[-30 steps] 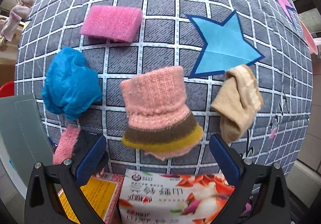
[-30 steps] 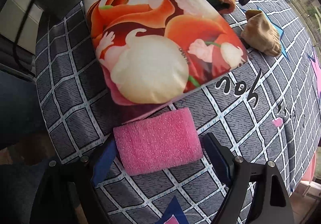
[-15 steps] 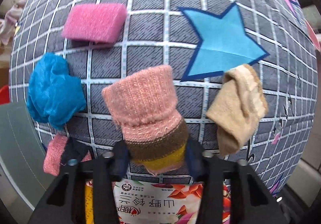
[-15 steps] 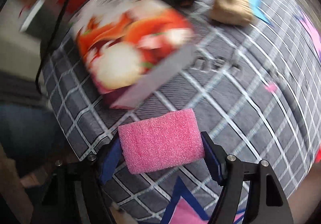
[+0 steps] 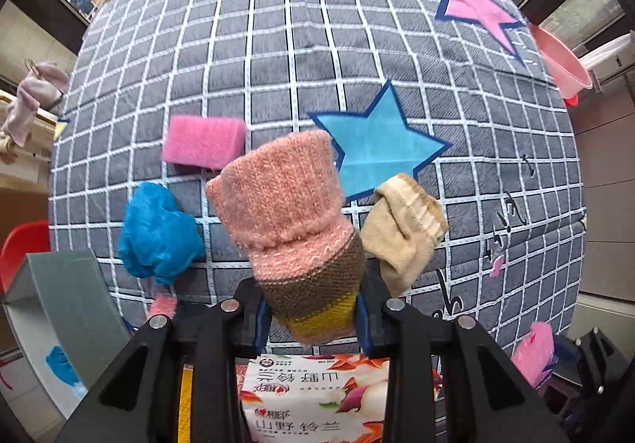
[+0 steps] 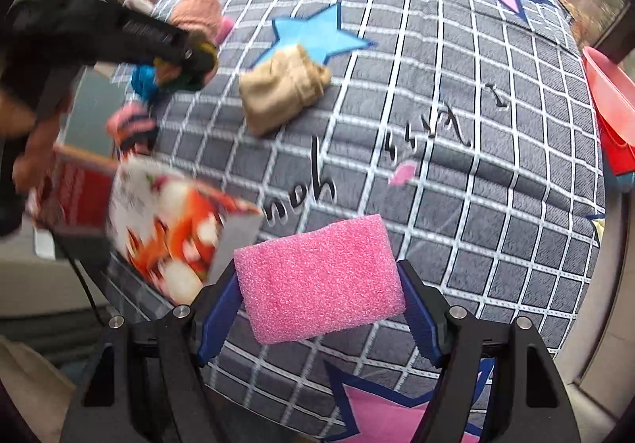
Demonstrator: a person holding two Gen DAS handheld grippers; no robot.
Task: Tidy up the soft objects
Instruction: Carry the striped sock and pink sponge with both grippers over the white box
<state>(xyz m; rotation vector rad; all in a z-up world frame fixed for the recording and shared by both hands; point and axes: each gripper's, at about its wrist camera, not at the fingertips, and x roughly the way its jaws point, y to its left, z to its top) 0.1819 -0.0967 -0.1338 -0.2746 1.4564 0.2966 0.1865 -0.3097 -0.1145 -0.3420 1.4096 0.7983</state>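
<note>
left gripper (image 5: pixel 313 320): jaws closing, pressed on the striped knit sock (image 5: pixel 293 229), held clear of the checked mat (image 5: pixel 301 46)
right gripper (image 6: pixel 319 308): jaws pinched on the pink foam block (image 6: pixel 317 280), lifted above mat
tan sock (image 5: pixel 401 233): left lying by the blue star (image 5: pixel 377 157)

my sock (image 5: pixel 293 229) – pink, brown, yellow bands | my sponge (image 6: pixel 319 280) – pink | cloth (image 5: pixel 278 46) – grey, white grid | star (image 5: pixel 377 153) at 1 o'clock – blue

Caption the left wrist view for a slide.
Left gripper closing on a pink striped sock above the star-patterned checked blanket.
</note>
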